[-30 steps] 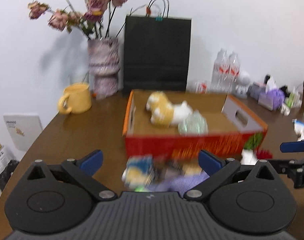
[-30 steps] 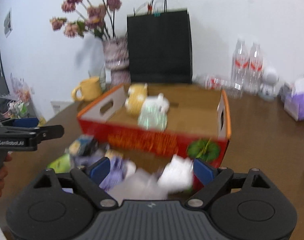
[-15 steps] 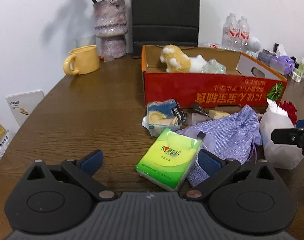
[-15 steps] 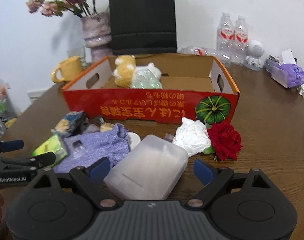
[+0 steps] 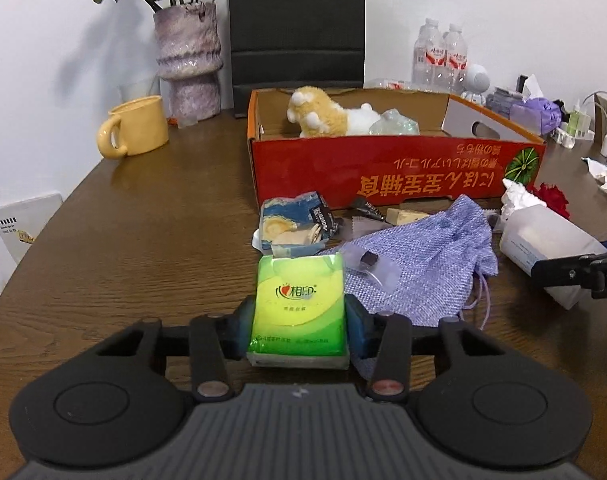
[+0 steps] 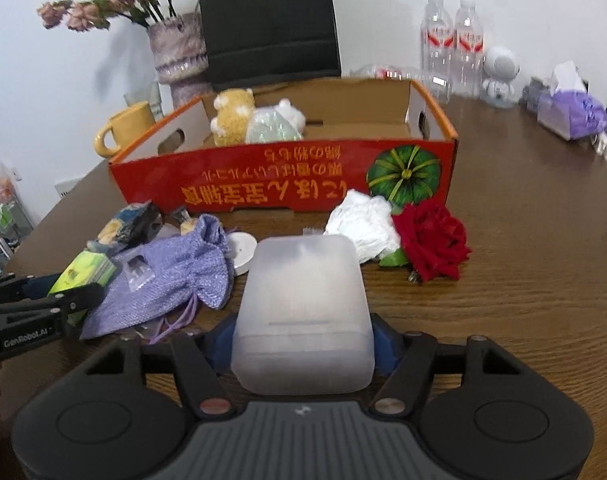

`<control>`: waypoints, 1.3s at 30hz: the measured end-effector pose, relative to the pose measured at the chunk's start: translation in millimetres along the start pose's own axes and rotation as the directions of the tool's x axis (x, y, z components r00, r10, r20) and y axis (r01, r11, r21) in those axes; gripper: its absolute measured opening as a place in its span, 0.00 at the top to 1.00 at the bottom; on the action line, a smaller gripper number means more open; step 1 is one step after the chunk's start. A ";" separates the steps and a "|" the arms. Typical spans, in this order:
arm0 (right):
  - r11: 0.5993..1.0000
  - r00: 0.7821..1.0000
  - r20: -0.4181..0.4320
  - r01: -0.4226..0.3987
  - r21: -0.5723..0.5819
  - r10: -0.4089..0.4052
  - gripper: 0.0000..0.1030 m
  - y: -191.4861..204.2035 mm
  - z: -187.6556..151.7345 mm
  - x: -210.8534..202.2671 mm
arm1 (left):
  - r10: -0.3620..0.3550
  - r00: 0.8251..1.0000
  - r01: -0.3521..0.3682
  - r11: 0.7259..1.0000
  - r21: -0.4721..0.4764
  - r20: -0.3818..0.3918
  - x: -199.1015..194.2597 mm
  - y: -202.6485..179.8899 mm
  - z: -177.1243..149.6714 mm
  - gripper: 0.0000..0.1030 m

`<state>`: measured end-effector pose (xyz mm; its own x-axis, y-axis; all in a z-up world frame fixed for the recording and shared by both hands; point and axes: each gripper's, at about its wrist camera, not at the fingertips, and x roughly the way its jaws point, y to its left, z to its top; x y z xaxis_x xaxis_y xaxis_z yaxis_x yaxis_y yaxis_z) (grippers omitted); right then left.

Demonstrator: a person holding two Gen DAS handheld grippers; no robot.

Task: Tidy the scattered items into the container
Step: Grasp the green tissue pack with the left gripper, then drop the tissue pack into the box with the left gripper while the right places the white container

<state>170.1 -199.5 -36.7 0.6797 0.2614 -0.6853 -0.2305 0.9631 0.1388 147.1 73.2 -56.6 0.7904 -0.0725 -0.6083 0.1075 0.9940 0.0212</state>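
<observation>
My left gripper (image 5: pixel 299 330) has its jaws closing on a green tissue pack (image 5: pixel 299 296) lying on the table, and both blue pads touch its sides. My right gripper (image 6: pixel 303 342) has its jaws closing on a frosted white plastic box (image 6: pixel 303 288), with its pads against both sides. The red cardboard box (image 5: pixel 383 176) stands just beyond and holds a plush toy (image 5: pixel 323 116) and a clear wrapped item (image 5: pixel 395 124). A purple pouch (image 5: pixel 423 264), a blue packet (image 5: pixel 295 226), crumpled white paper (image 6: pixel 363 224) and a red rose (image 6: pixel 431 240) lie in front of it.
A yellow mug (image 5: pixel 135 128), a vase of dried flowers (image 5: pixel 187 60) and a black paper bag (image 5: pixel 295 20) stand behind and left of the box. Water bottles (image 5: pixel 439 56) and a purple tissue holder (image 6: pixel 571 112) are at the back right. Bare table lies on the left.
Both grippers sank toward the table and their jaws drew in, the left around the green tissue pack, the right around the frosted plastic box. The tissue pack now lies straight between the left fingers.
</observation>
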 end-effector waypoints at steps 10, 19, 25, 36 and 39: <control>0.999 0.991 0.132 -0.027 -0.041 0.032 0.37 1.9 12.8 -34.3 | -0.020 0.991 0.025 0.999 -0.039 0.136 -41.6 -0.4 26.1 0.56; 0.997 0.965 0.254 -0.046 -0.058 0.059 0.37 -3.6 52.8 -51.0 | -0.054 0.965 0.057 0.998 -0.002 0.258 -46.5 -17.1 81.7 0.56; 0.997 0.948 0.314 -0.032 -0.070 0.053 0.37 -10.2 94.9 -38.4 | -0.059 0.959 0.068 0.997 -0.021 0.278 -16.5 -18.8 116.8 0.56; 0.999 0.970 0.242 0.014 -0.032 -0.006 0.37 -33.4 167.1 73.4 | -0.054 0.990 0.066 0.994 -0.089 0.131 108.9 1.8 157.8 0.56; 1.000 0.983 0.184 0.011 -0.007 -0.009 0.37 -39.9 172.3 105.9 | -0.073 0.994 0.080 0.993 -0.089 0.076 135.9 3.3 156.3 0.55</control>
<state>371.3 -199.2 8.4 0.7984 0.2599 -0.5432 -0.2284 0.9654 0.1261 349.1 53.8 -15.2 0.8238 -0.1509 -0.5464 0.1162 0.9884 -0.0978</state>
